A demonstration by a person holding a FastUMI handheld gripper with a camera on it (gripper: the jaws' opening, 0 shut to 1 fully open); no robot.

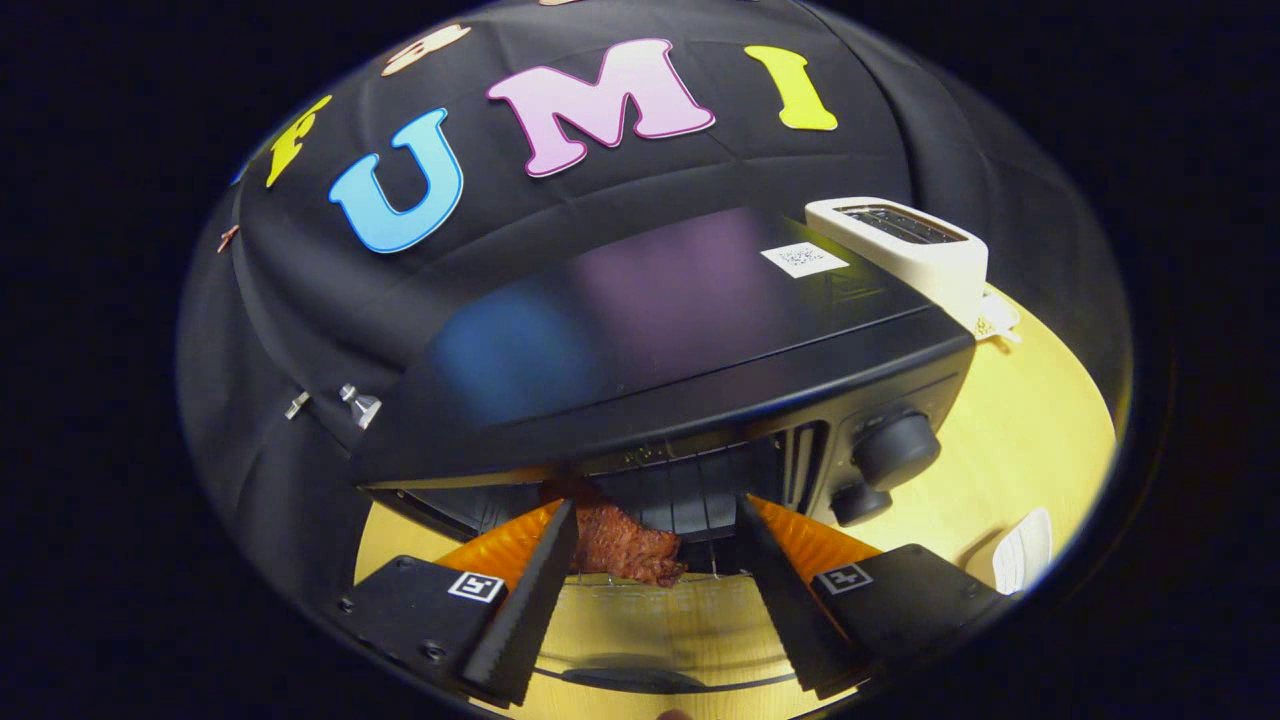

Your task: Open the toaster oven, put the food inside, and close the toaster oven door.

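**Observer 1:** Claw [655, 520] spread wide, both black serrated fingers apart, nothing between them pressed. Left finger [530, 600] sits just beside the food, maybe brushing it; cannot tell. Right finger well clear of it.

**Observer 2:** Noted. Food is a reddish-brown, rough-surfaced slab, looks like a piece of cooked meat [625, 545]. It lies on the wire rack [690, 500] at the mouth of the black glossy toaster oven [680, 340], just ahead of the fingers and nearer the left one.

**Observer 1:** Door is down. Glass door panel [650, 620] lies flat under the claw, wooden table showing through it, dark handle [640, 680] at its near edge.

**Observer 2:** So my read: the putting-in step, at or just past letting go. Next move calls for backing the claw straight out, clear of the rack, then getting under the door handle to swing it up.

**Observer 1:** Agreed. Meat's long axis looks to run slantwise, from the oven's left interior toward the front edge of the rack; near end points out toward the door. That end seems close to the rack's lip and might catch the door.

**Observer 2:** White two-slot toaster [905, 255] stands behind the oven, not involved.
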